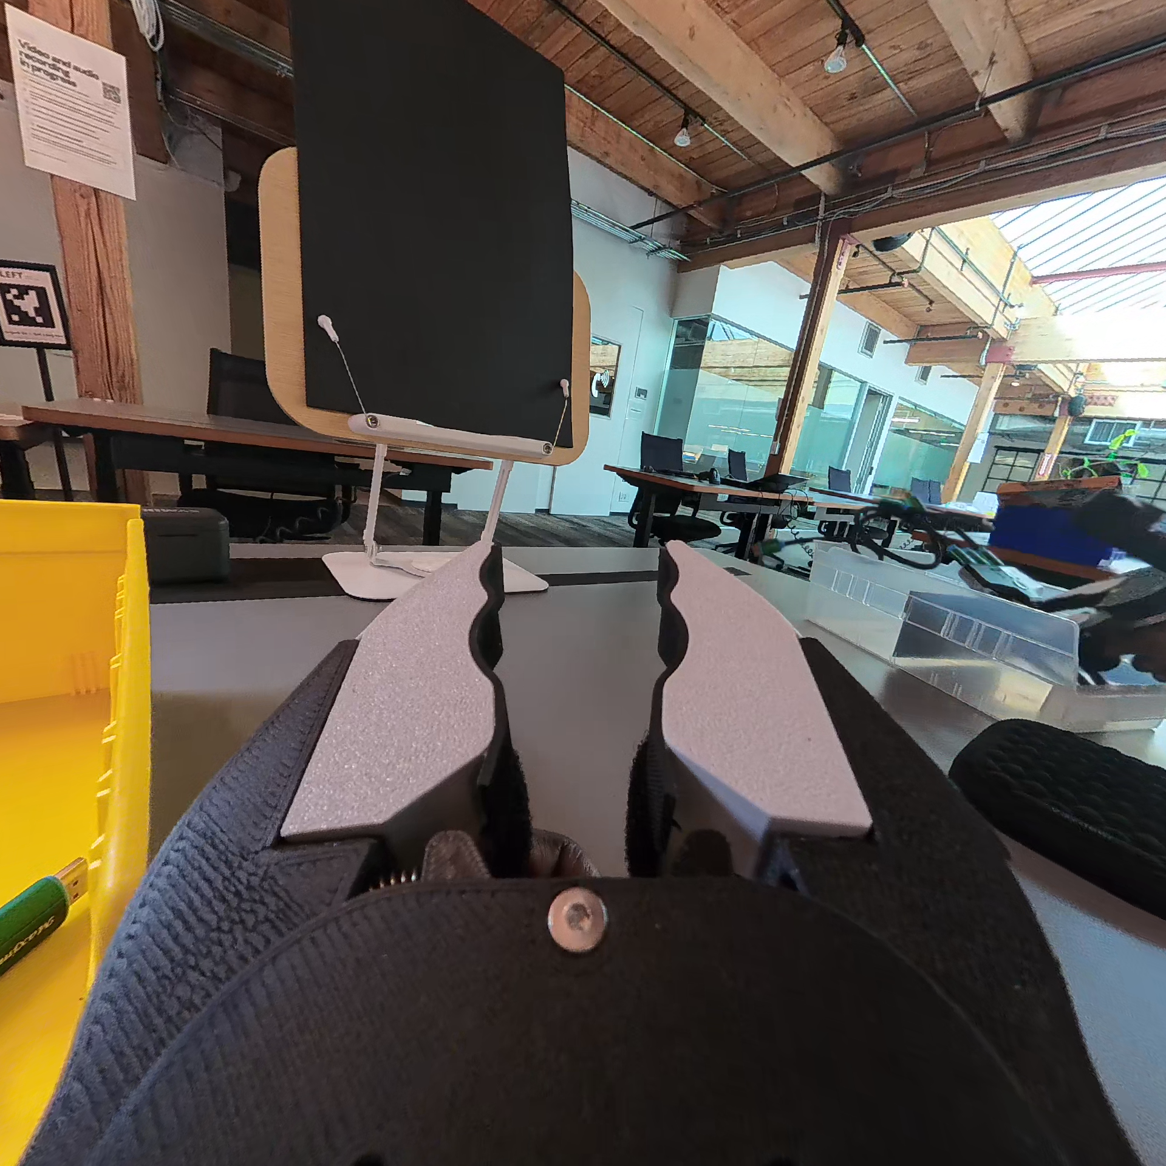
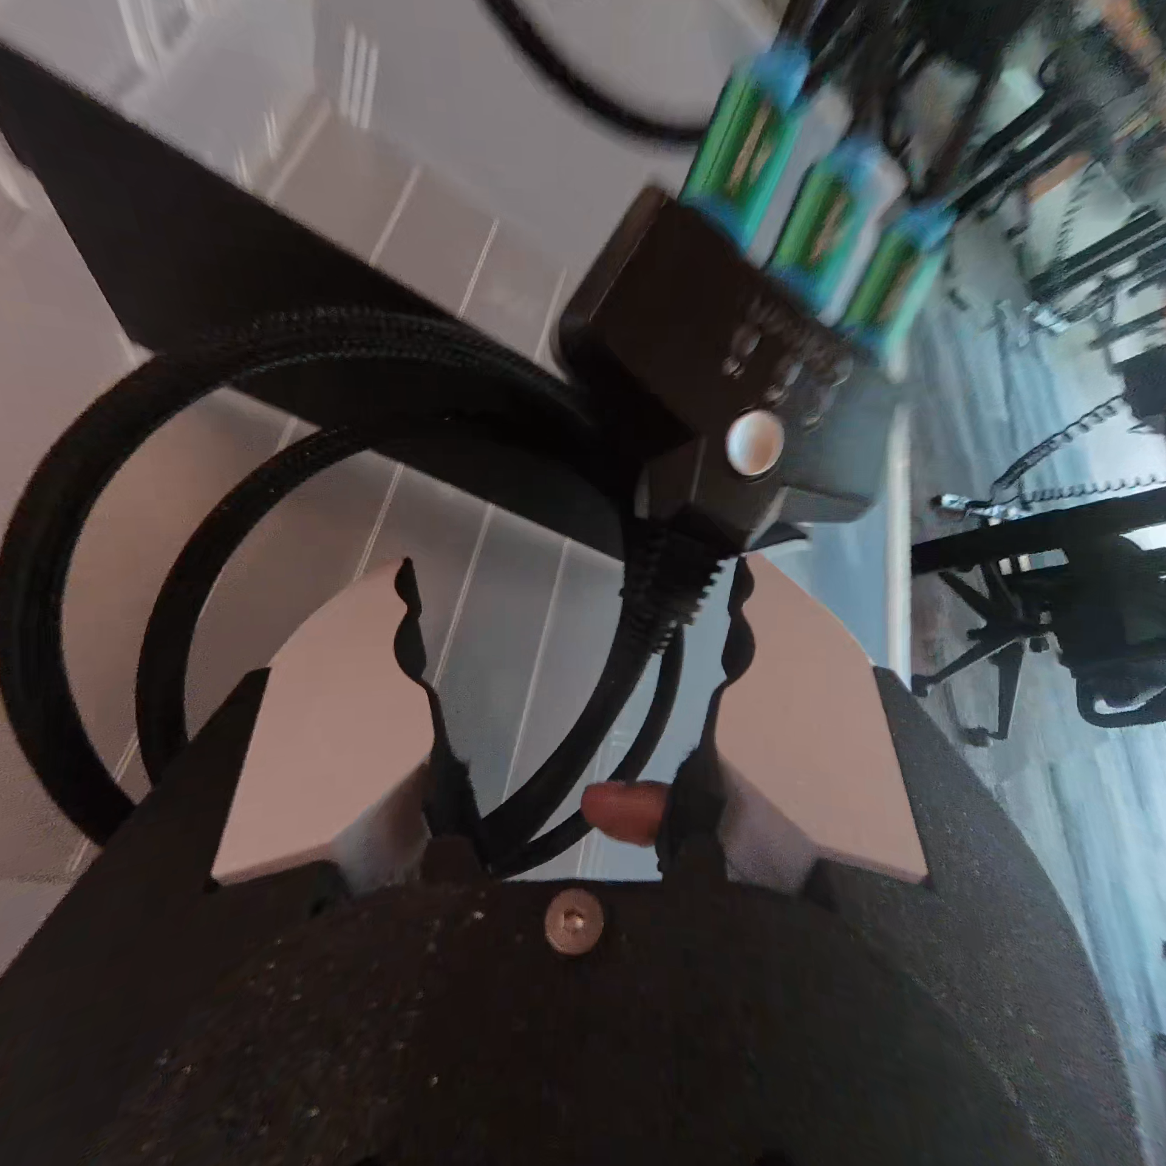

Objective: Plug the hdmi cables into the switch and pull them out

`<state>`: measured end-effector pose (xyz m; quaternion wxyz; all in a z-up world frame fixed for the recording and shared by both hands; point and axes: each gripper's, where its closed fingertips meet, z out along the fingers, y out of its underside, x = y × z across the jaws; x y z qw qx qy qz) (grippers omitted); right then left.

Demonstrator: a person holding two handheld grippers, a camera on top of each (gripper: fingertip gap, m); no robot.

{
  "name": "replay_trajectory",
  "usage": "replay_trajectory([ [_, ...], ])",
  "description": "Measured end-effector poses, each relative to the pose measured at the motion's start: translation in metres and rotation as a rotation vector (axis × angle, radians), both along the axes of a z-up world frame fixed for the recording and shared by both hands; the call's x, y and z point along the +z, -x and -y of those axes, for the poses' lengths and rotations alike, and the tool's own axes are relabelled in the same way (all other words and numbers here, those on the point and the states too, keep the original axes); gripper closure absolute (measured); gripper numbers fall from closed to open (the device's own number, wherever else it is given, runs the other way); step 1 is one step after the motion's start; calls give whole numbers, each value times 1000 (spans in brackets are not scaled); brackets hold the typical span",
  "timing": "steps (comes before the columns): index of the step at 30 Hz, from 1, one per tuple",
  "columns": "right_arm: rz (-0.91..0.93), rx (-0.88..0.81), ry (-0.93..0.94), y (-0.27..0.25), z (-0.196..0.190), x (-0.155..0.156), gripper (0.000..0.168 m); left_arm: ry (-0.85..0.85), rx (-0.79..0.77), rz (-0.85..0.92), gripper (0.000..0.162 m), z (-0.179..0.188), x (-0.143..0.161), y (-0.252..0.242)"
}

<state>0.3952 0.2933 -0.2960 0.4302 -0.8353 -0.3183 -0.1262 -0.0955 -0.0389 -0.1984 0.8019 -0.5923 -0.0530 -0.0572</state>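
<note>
Your right gripper (image 2: 571, 583) is spread, cable (image 2: 637, 656) loose between its fingers, switch (image 2: 706, 353) just beyond with three green plugs (image 2: 820, 221) seated. Left gripper (image 1: 577, 580) idles open above the table (image 1: 252, 643). Close off-centre and you'd pinch braid, dragging the switch.

Open-plan office: exposed timber ceiling (image 1: 725, 94) with beams, track spotlights (image 1: 836, 57) and conduit; wooden post (image 1: 94, 284) at left carrying a white paper notice (image 1: 76, 107). Long wooden desks (image 1: 252, 435) and black office chairs (image 1: 662, 454) stand on a dark floor (image 1: 568, 527), with glass-walled rooms (image 1: 757, 404) behind. Strong daylight enters from a skylight (image 1: 1104, 252) at upper right; grey bench (image 1: 568, 662) in the foreground.
</note>
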Motion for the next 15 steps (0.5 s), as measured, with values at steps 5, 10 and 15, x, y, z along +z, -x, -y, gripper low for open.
replay_trajectory([
  [5, -293, -59, -497, -12, 12, 102, 77, 1, -1, 1, 115, 0, 0, 0],
  [10, -641, 2, -1246, -23, 96, 222, 109, 1, 0, -4, 115, 0, 0, 0],
  [15, -656, 257, -1292, 36, 133, 240, 106, -3, -4, -13, 115, 0, 1, -2],
])
